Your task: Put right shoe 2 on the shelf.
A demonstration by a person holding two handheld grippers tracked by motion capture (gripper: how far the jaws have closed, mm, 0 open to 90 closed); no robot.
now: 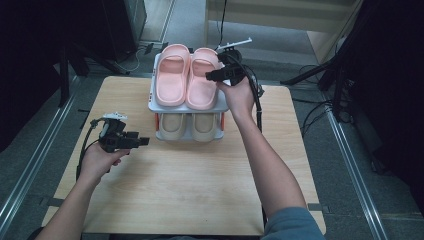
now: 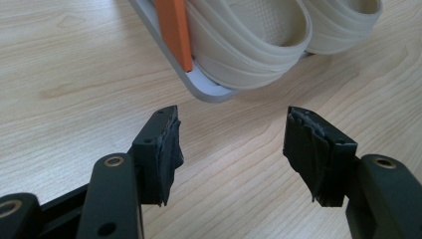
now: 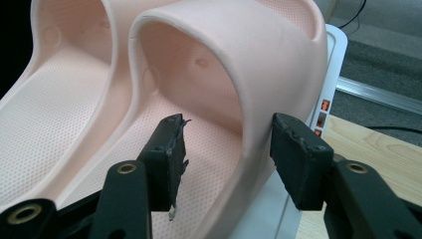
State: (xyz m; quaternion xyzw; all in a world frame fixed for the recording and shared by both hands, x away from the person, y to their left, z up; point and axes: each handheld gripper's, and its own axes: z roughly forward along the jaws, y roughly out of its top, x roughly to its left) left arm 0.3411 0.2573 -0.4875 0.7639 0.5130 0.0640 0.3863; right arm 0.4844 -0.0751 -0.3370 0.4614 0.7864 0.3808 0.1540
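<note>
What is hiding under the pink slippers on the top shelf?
Under the pink rubber slippers and the grey top shelf sits a pair of beige rubber slippers on the lower shelf. Their front ends poke out; the rest is covered by the shelf above.

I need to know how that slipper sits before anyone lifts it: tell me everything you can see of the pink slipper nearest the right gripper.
The pink slipper is a soft-looking foam slide with a wide arched strap and dotted footbed. It lies upright on the rack's top shelf, side by side with its twin. The right gripper straddles its strap's side wall, jaws open.
</note>
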